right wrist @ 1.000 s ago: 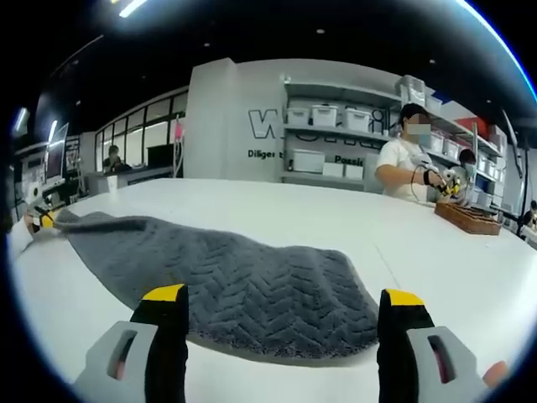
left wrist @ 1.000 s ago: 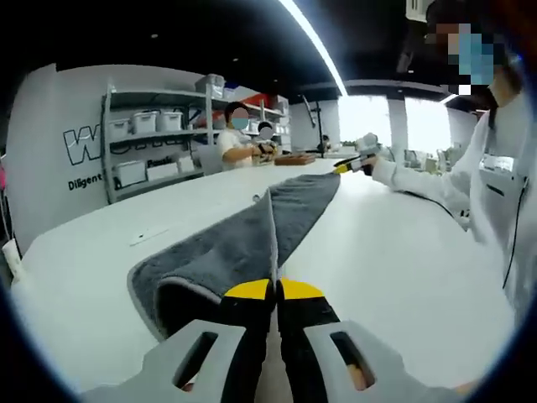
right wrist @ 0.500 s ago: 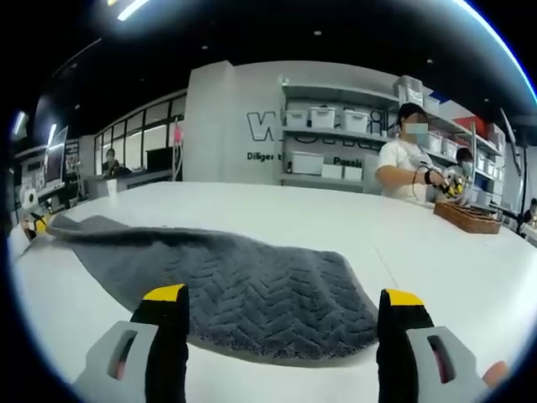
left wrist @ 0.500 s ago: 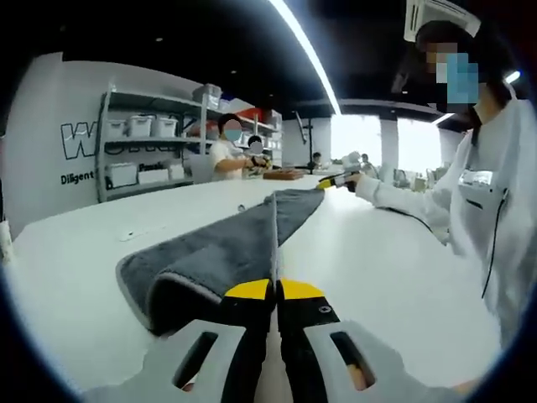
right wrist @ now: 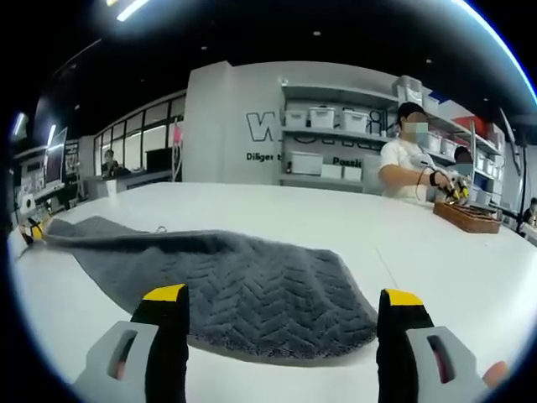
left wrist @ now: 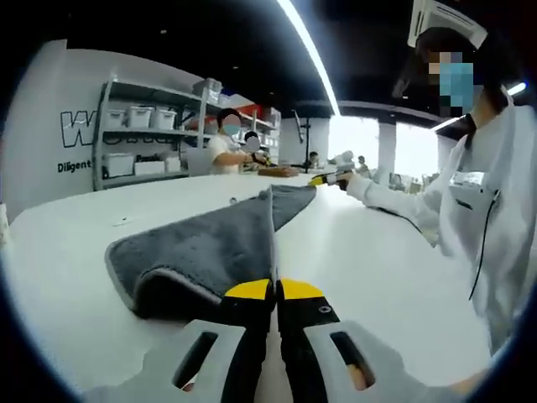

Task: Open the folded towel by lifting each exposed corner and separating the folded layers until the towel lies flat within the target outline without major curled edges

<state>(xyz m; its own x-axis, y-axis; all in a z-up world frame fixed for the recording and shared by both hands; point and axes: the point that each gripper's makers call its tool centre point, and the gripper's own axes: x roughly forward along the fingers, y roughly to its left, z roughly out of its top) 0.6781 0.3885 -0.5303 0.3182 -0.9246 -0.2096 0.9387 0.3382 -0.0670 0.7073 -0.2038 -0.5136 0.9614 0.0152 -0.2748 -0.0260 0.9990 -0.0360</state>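
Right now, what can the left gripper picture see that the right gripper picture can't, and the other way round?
Left gripper view: its own jaws are shut on the towel's edge, which rises into a ridge between them. The person holding the tools stands at the right in a white sleeve, with the right gripper far down the towel.

Right gripper view: its own jaws stand wide open, hovering short of the towel's herringbone end, touching nothing. A wooden tray sits at the far right.

Both share the grey towel, the white table, wall shelves and seated people.
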